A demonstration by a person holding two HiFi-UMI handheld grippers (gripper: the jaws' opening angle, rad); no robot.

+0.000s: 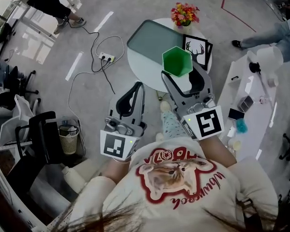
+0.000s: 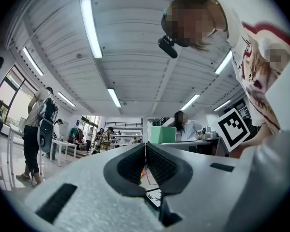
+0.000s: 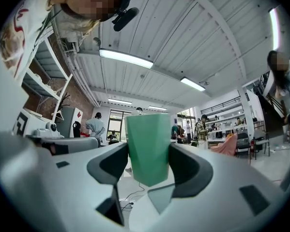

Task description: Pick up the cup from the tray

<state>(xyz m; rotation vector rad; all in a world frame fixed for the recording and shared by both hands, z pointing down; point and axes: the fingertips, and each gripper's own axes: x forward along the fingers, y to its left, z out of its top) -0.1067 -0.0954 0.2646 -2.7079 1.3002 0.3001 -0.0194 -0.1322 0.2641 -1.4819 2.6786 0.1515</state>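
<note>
Round table [image 1: 144,72] far off; we saw right gripper [image 3: 148,150] pinching upright cup [image 1: 177,61] over tray [image 1: 148,40], left gripper [image 2: 145,151] pressed together.

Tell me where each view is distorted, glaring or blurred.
Head view: even light, sharp, glare streaks on the floor. Left gripper view: fisheye with dark corners, bright ceiling lights. Right gripper view: same fisheye; the green cup clear between the jaws.

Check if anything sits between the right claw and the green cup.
Nothing does: the right claw is shut on the green cup, both sides gripped, holding it clear of the tray.
</note>
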